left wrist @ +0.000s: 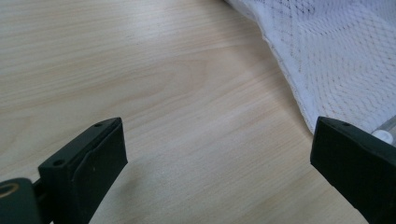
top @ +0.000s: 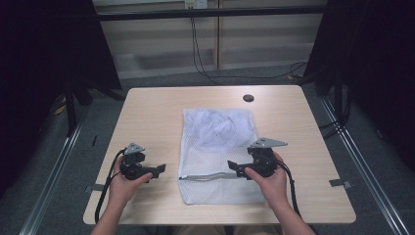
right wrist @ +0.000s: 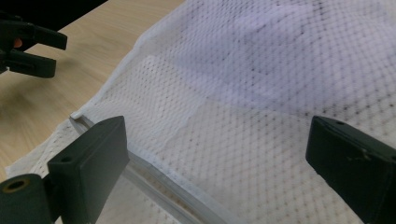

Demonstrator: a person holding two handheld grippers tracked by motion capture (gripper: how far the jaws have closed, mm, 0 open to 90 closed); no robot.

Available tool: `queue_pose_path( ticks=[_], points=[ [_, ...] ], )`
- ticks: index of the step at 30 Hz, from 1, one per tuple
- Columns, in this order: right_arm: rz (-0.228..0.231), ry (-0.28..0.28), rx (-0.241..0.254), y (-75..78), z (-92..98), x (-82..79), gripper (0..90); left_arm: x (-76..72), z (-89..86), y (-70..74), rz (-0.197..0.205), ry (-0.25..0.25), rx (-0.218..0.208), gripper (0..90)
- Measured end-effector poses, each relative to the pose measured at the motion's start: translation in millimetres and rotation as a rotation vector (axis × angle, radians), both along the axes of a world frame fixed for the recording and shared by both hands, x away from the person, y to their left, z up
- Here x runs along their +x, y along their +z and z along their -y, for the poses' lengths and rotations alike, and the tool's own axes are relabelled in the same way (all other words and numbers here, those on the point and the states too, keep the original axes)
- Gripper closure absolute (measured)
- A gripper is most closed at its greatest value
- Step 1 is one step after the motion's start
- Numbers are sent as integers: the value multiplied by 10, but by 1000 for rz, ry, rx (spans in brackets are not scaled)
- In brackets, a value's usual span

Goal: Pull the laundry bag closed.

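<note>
A white mesh laundry bag (top: 218, 147) lies flat in the middle of the light wooden table (top: 147, 107), with something pale folded inside its far half. A zipper (top: 208, 176) runs across its near part. My left gripper (top: 161, 169) rests on the table just left of the bag, open, with bare wood between its jaws and the bag's edge (left wrist: 299, 93) beside the right jaw. My right gripper (top: 231, 166) hovers over the bag's near right part, open, its jaws spread above the mesh (right wrist: 224, 116) and the zipper (right wrist: 154, 182). The left gripper (right wrist: 28, 46) shows far off at upper left.
A small black round cap (top: 248, 98) sits in the table near its far edge. Cables (top: 205, 68) hang down the wall behind. Dark curtains and stand legs flank the table on both sides. Bare wood lies left and right of the bag.
</note>
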State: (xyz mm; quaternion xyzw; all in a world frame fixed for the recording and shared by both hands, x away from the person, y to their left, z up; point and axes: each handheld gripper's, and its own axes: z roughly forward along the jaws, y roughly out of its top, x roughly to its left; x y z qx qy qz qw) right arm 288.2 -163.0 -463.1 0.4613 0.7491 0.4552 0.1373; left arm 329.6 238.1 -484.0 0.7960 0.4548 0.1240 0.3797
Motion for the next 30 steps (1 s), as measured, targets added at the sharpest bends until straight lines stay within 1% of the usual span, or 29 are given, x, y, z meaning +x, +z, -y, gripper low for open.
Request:
queue_pose_path(
  ticks=[3, 5, 8, 10, 12, 13, 15, 16, 18, 19, 22, 26, 28, 30],
  points=[
    [-1, 7, 2, -1, -60, 5, 56, 5, 8, 8, -3, 1, -17, 40],
    [-9, 15, 5, 2, -95, 8, 58, 11, 17, 6, -3, -3, -18, 41],
    [-12, 27, -2, -3, -150, 29, 60, 22, 36, 14, -11, -11, -42, 43],
    [-15, 29, 1, -9, -188, 36, 61, 23, 53, 23, 3, -6, -41, 43],
    [-21, 38, 2, -15, -256, 45, 65, 20, 63, 33, 1, -12, -51, 43],
    [-22, 43, 4, -15, -270, 48, 66, 16, 70, 39, 0, -9, -68, 43],
    [-25, 43, 8, -12, -294, 46, 67, 13, 80, 37, -1, -10, -76, 44],
    [-20, 48, 4, -12, -322, 47, 68, 13, 76, 36, -3, -17, -64, 45],
    [-24, 55, 3, -15, -365, 46, 69, 6, 74, 35, -9, -19, -61, 45],
    [-26, 59, 1, -19, -380, 48, 68, 1, 80, 34, -15, -12, -82, 45],
    [-35, 67, 6, -28, -436, 54, 69, -8, 85, 39, -16, -10, -104, 45],
    [-36, 79, 9, -32, -484, 71, 71, -22, 75, 30, -24, -20, -93, 44],
    [-44, 82, 9, -46, -525, 88, 71, -34, 71, 32, -27, -17, -112, 45],
    [-44, 86, 10, -48, -534, 91, 72, -45, 64, 38, -18, -17, -108, 45]
  ],
)
